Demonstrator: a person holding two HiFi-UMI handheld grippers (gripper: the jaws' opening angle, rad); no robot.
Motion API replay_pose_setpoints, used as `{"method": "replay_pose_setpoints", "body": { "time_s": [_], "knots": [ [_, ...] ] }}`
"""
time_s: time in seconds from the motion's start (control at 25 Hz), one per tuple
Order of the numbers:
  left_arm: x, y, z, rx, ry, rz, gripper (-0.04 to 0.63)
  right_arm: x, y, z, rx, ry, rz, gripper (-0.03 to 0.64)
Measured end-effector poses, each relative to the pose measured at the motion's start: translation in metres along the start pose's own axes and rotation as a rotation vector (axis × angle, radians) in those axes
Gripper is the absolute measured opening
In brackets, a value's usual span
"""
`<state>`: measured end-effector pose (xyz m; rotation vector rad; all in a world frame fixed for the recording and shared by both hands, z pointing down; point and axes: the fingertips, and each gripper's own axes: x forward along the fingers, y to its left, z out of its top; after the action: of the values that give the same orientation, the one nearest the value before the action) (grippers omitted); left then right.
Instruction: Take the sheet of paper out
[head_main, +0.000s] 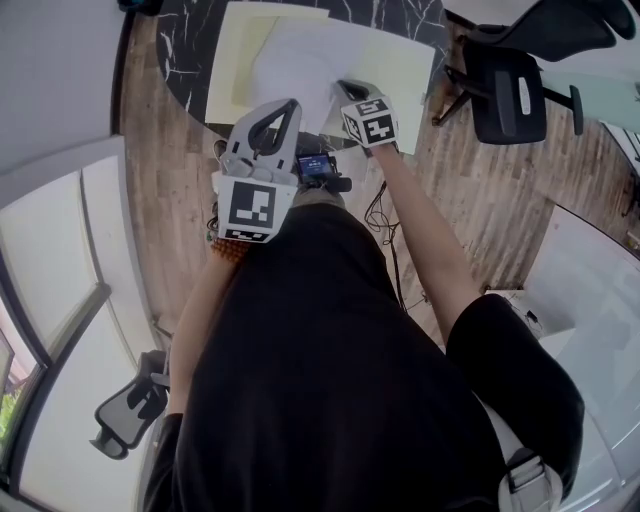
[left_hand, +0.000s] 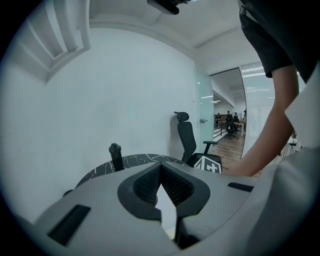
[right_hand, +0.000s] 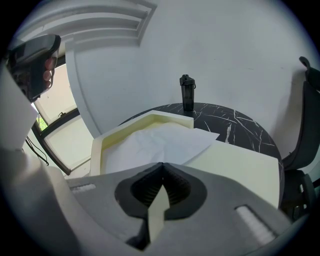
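A crumpled white sheet of paper (head_main: 295, 60) (right_hand: 155, 142) lies in a pale yellow shallow tray (head_main: 225, 70) (right_hand: 97, 150) on a round black marble table (head_main: 190, 40) (right_hand: 240, 122). A flat pale yellow panel (head_main: 405, 65) (right_hand: 240, 165) lies to the tray's right. My right gripper (head_main: 343, 84) (right_hand: 161, 166) hovers at the table's near edge, over the panel and next to the sheet. Its jaws are shut, and pale yellow shows through the gap below the tips. My left gripper (head_main: 290, 104) (left_hand: 161, 166) is held higher and nearer, shut and holding nothing that I can see.
A black bottle (right_hand: 187, 93) (left_hand: 116, 156) stands at the table's far side by a white wall. A black office chair (head_main: 510, 85) (left_hand: 187, 140) is to the table's right, and another chair (head_main: 130, 405) sits behind me on the left. Cables trail on the wooden floor (head_main: 385, 225).
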<state>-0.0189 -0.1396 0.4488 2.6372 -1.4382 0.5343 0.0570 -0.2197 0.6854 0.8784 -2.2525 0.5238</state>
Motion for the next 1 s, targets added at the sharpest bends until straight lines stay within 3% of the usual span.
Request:
{"method": "replay_pose_setpoints", "body": {
  "time_s": [1.0],
  "knots": [
    [0.011,-0.008,0.018,-0.023,-0.063,-0.024,0.003,-0.057,-0.005,0.027,0.058,-0.141,-0.049,-0.003]
  ]
}}
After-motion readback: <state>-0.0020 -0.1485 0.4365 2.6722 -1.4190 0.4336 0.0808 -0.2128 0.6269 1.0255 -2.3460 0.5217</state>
